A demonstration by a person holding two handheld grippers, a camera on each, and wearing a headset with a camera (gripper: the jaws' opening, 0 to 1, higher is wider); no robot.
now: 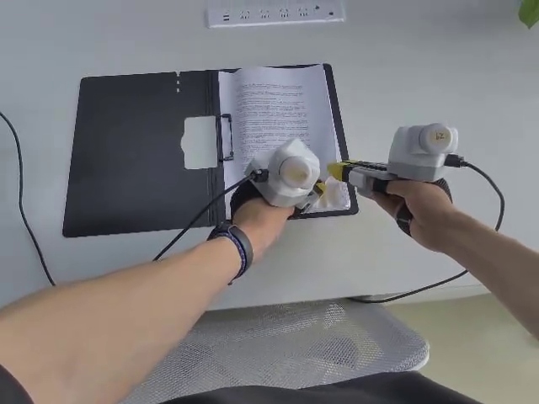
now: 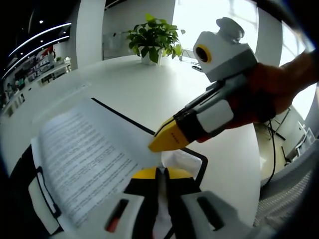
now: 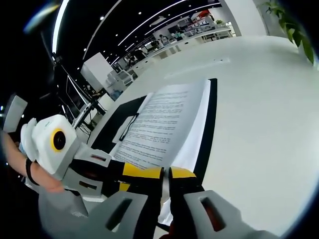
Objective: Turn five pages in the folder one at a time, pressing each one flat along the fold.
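While the folder [image 1: 126, 151] lies open on the white table [image 1: 421, 67], its black left cover is flat and bare, and the stack of printed pages sits on the right half, held by a clip [image 1: 226, 136] at the spine. The top page [image 1: 274, 109] lies flat over most of its area. Its lower right corner [image 1: 335, 195] is lifted and curled clear of the sheets beneath.

Left gripper [image 1: 316, 200]: positioned over that lifted corner, at the near right end of the folder. In the left gripper view, its [image 2: 158, 174] yellow-tipped jaws are drawn together to a thin slit with white paper showing in it, so they are clamped on the top page at the corner.

Right gripper [image 1: 337, 171]: held level, just beside the left gripper, pointing in from the right toward the page's outer edge. In the left gripper view, its [image 2: 167, 139] jaws form a single closed yellow wedge whose tip meets the edge of the sheet. In the right gripper view, its [image 3: 163, 173] jaws stand almost together. Whether any paper is caught between them cannot be determined.

A power strip [image 1: 275, 14] lies on the table beyond the folder, and a potted plant [image 2: 154, 37] stands at the table's far side.
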